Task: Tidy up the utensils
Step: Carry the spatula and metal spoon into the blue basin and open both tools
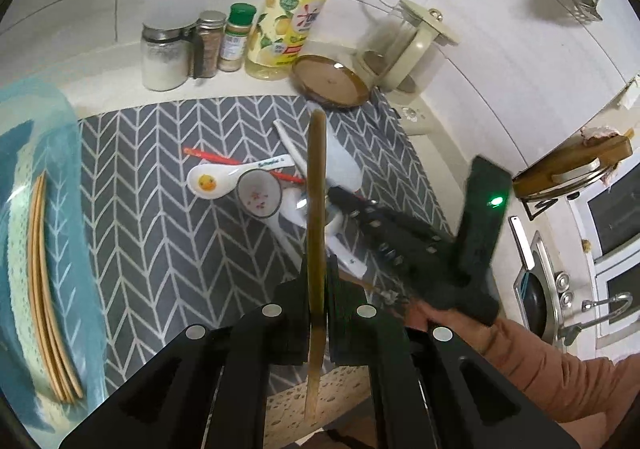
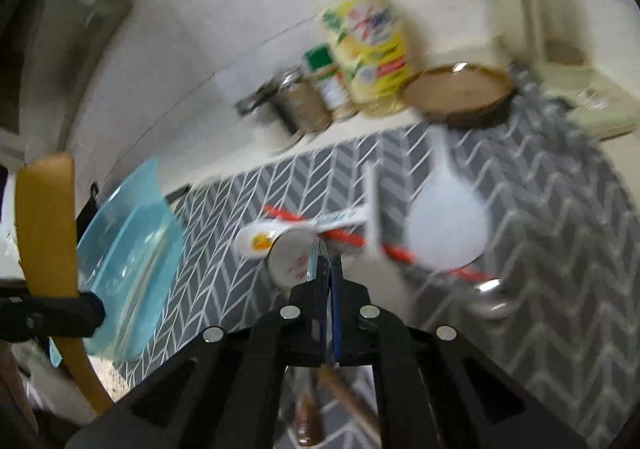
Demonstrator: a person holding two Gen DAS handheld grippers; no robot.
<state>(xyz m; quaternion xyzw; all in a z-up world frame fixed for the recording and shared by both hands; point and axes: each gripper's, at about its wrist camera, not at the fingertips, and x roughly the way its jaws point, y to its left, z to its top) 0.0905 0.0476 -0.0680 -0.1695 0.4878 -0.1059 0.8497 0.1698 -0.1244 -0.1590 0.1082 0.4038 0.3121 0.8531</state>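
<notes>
My left gripper is shut on a long wooden spatula, seen edge-on above the grey chevron mat. On the mat lie a duck-print ceramic spoon, a flower-print ceramic spoon, red chopsticks, a white rice paddle and a metal spoon. My right gripper hovers low over this pile, its jaws closed on a thin metal utensil. A wooden handle shows below the fingers. This view is blurred. The spatula shows at its left edge.
A blue tray with pale wooden sticks stands left of the mat. Spice jars, a yellow soap bottle, a brown saucer and a glass press pot line the tiled wall. A sink lies right.
</notes>
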